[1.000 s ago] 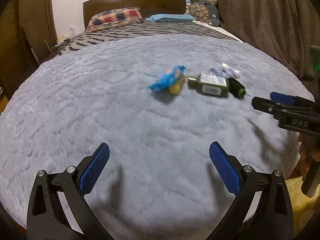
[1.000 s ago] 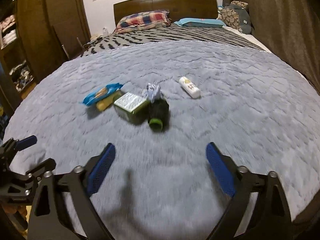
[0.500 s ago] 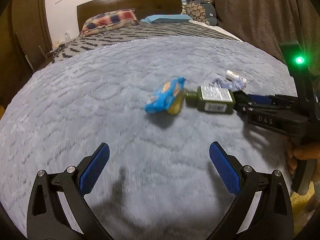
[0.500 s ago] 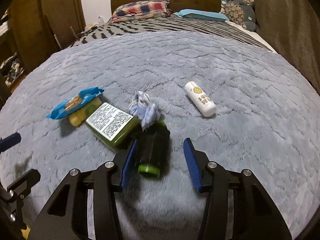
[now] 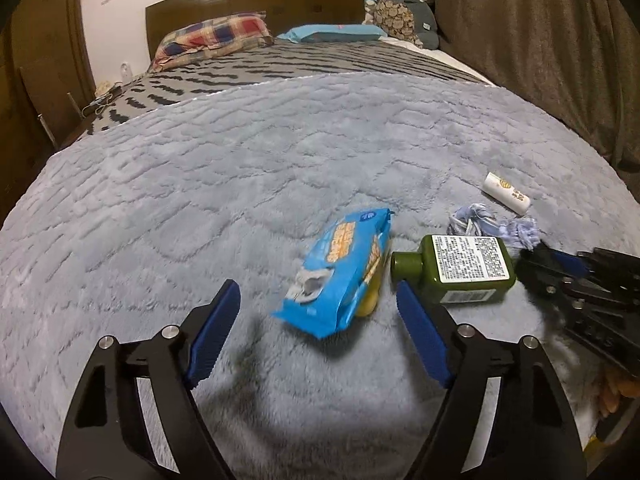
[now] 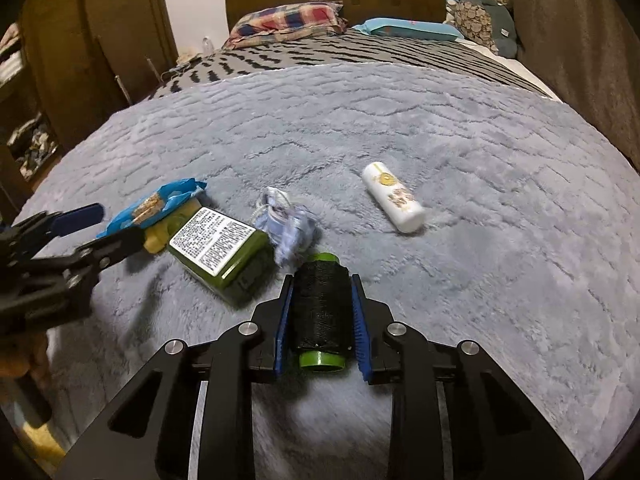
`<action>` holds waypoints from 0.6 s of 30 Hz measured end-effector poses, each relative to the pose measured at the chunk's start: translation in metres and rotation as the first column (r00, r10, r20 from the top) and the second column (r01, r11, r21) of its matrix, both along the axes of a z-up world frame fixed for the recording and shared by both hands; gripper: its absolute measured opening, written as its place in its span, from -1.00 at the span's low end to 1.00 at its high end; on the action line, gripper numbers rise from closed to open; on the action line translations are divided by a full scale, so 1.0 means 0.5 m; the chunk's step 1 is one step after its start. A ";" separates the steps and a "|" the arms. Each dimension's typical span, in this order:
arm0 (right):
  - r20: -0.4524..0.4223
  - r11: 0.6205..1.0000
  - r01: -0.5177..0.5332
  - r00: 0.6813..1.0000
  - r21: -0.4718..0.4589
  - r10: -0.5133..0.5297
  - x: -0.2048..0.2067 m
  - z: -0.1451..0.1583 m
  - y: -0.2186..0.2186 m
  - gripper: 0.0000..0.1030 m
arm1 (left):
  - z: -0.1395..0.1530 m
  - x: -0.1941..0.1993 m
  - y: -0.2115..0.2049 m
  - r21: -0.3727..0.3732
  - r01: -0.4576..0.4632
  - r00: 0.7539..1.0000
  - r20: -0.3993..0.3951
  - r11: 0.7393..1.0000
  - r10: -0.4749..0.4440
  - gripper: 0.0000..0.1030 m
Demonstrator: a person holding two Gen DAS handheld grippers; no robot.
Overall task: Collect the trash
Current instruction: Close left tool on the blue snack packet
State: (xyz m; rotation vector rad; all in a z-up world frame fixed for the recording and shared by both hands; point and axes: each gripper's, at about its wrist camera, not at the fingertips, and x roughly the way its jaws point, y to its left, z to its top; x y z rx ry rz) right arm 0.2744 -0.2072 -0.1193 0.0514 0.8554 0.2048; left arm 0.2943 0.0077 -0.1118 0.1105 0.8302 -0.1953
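On the near half of the grey plush blanket [image 6: 460, 128] the pickup is only getting going, and nothing looks collected yet as far as these views show. The right gripper [image 6: 321, 312] has just been closing, and its blue pads now press both sides of the black thread spool [image 6: 320, 304], a cylinder wound in dark matte thread with green plastic ends, lying lengthwise between the jaws. That one is gripped but sits low at the blanket; I'd call it grasped, not yet carried.

Over on the left, the left gripper [image 5: 316, 332] has just been narrowing too, yet its jaws stand wide with the blue snack wrapper [image 5: 340, 272] between them and neither pad touching it. The wrapper is thin, glossy, crinkled film, torn open at the near end, with something yellow tucked under it.

Left to gather, by my count:
- the green bottle [image 6: 222, 256], squat and flat-sided, hard plastic with a white printed label, lying on its side just right of the wrapper
- the crumpled pale blue wad [image 6: 286, 232], soft and shapeless, touching the bottle's far corner
- the white tube [image 6: 394, 198], smooth and rounded, well apart to the far right

No bin or bag shows in either view. The blanket is deep, fuzzy pile with wavy ridges, so light pieces will nestle in.
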 end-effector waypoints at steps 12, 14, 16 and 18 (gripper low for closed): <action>0.009 1.000 0.008 1.000 -0.002 -0.008 -0.041 0.012 -0.029 -0.47 | 0.011 -0.017 -0.006 -0.033 0.028 1.000 -0.006 0.999 -0.028 -0.62; 0.015 1.000 0.001 1.000 -0.002 -0.001 -0.049 0.020 -0.026 -0.47 | 0.027 -0.032 -0.004 -0.029 0.029 1.000 0.010 0.999 -0.029 -0.68; 0.028 1.000 -0.005 1.000 -0.002 0.005 -0.062 0.032 -0.024 -0.47 | 0.044 -0.048 -0.002 -0.026 0.031 0.999 0.024 0.999 -0.030 -0.71; 0.044 1.000 -0.006 0.999 0.000 0.006 -0.077 0.048 -0.023 -0.47 | 0.063 -0.071 0.000 -0.026 0.037 0.999 0.041 0.999 -0.036 -0.71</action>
